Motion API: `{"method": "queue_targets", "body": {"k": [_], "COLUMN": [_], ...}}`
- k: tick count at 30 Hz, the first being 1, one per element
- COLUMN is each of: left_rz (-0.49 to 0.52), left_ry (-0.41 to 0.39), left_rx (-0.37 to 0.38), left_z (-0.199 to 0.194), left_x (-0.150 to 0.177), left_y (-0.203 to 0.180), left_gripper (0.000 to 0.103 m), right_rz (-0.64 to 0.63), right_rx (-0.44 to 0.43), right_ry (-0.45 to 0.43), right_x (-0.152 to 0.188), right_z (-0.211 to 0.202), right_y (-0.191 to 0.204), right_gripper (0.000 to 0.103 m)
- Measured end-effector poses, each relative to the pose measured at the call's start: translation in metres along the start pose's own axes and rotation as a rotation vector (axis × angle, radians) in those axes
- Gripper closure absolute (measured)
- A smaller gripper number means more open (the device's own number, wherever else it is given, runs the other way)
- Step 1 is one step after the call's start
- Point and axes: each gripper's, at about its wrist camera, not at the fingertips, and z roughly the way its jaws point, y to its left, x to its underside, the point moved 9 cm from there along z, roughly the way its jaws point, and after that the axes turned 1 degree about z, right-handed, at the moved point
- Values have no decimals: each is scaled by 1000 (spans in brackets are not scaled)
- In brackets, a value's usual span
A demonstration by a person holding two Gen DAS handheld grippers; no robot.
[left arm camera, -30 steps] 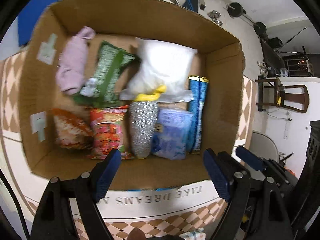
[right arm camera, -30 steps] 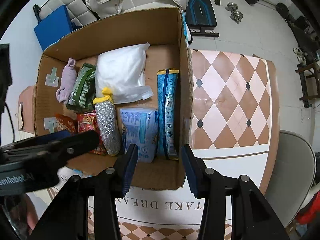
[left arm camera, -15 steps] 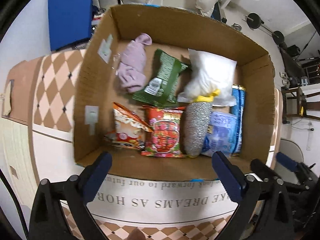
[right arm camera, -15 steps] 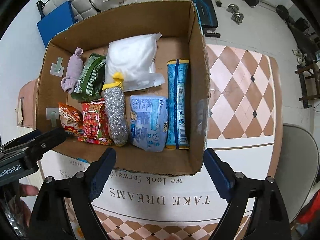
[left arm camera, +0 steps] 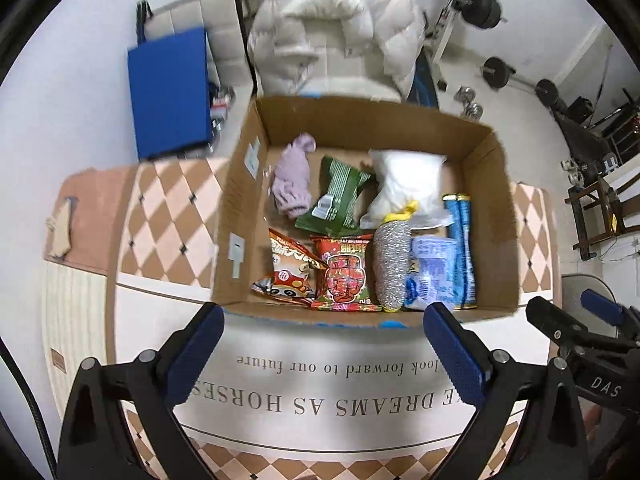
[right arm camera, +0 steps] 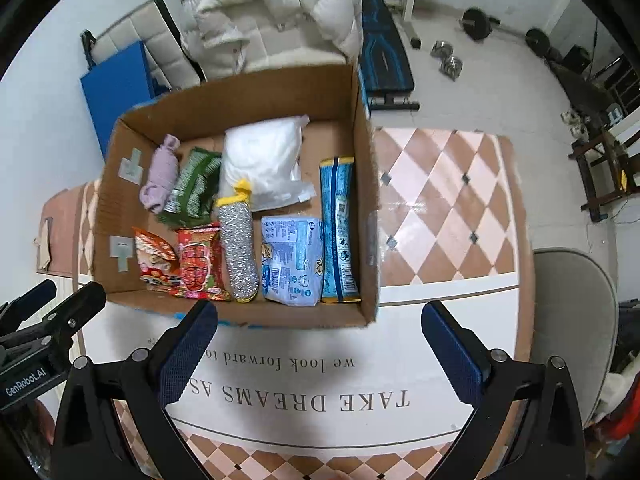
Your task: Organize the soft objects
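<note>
The cardboard box [left arm camera: 240, 216] sits on the desk [left arm camera: 320, 376], its top open, and serves as the landmark here; inside it, along the far wall, lie a lilac knitted roll [left arm camera: 294, 182], a green snack bag [left arm camera: 340, 198] and a white plastic bag [left arm camera: 406, 182]; along the near wall, from the box's left side, lie an orange snack packet [left arm camera: 286, 272], a red snack packet [left arm camera: 344, 276], a silver scouring pad with a yellow end [left arm camera: 392, 264], a pale blue tissue pack [left arm camera: 430, 272] and a tall blue packet [left arm camera: 464, 248] close to the right wall; the left tongs [left arm camera: 319, 344] hang just before the box's near wall, spread wide and holding nothing; the right tongs [right arm camera: 319, 344] hover before the same wall toward the box's right corner, also spread wide and empty; beyond the box a white puffer jacket [left arm camera: 332, 36] lies on a seat, and a blue board [left arm camera: 170, 92] leans to the far left of the box.
</note>
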Motion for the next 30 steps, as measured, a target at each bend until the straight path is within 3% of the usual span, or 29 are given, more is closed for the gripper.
{"method": "queue_targets", "body": {"k": [9,13,23,30], "left_rz": [-25,-5,24,15], "left_ry": [-141,-196,-309,-325], "left_rx": [33,11,17,36], "left_z": [-88,-124,-208,-230], "left_x": [37,55,98,116], "left_y": [-3,-3,-12,-14], "left_gripper": [1,1,1,1], "right_rz": [-36,-35,-41,-70], "right_rx": [14,9,-34,-30], "right_ry": [-206,-266,-392,-437], "right_x": [43,68,134,166], "right_z": [-107,-148,-249,-291], "right_y": [2,-1,2,3], "right_gripper": [0,0,0,0]}}
